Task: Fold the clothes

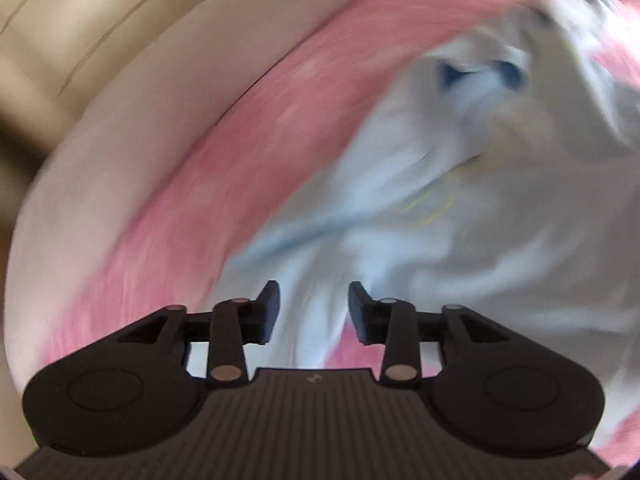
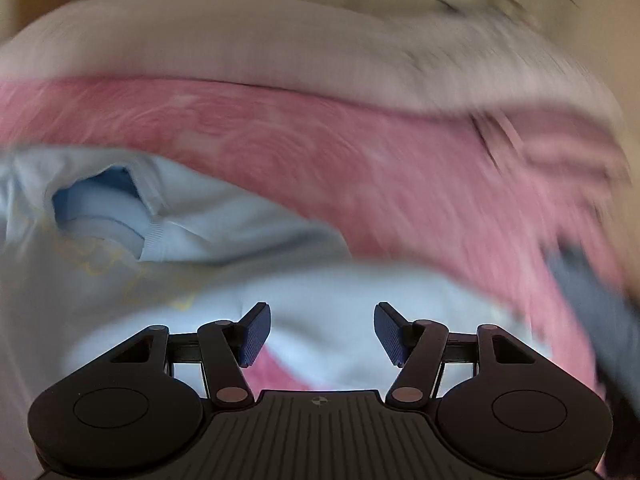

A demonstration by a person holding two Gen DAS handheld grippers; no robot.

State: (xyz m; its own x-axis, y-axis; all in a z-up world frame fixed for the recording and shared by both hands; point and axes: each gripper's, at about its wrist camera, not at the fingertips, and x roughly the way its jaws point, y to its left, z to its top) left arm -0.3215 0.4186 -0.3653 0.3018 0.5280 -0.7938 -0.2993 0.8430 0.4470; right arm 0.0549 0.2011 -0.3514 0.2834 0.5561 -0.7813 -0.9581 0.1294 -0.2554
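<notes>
Two open claws, left claw (image 1: 314, 312), right claw (image 2: 322, 334), above shirt (image 2: 200, 248)

Left jaws: gap unfilled; rumpled pale-blue shirt (image 1: 460, 208) ahead.
Right jaws: gap unfilled; shirt (image 2: 224, 280) ahead, dark cloth (image 2: 592, 296) far right.
Beyond: bare pink sheet (image 2: 320, 140).

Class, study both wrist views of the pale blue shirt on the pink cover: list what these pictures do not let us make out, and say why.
1. Yellow print on the pale blue shirt: right wrist view, motion blur makes it unreadable.
2. Shirt's full outline: left wrist view, blurred and cut off by the right edge.
3. Dark object: right wrist view, smeared at the edge, unidentifiable.
4. Pattern on the pink cover: left wrist view, blurred.
</notes>
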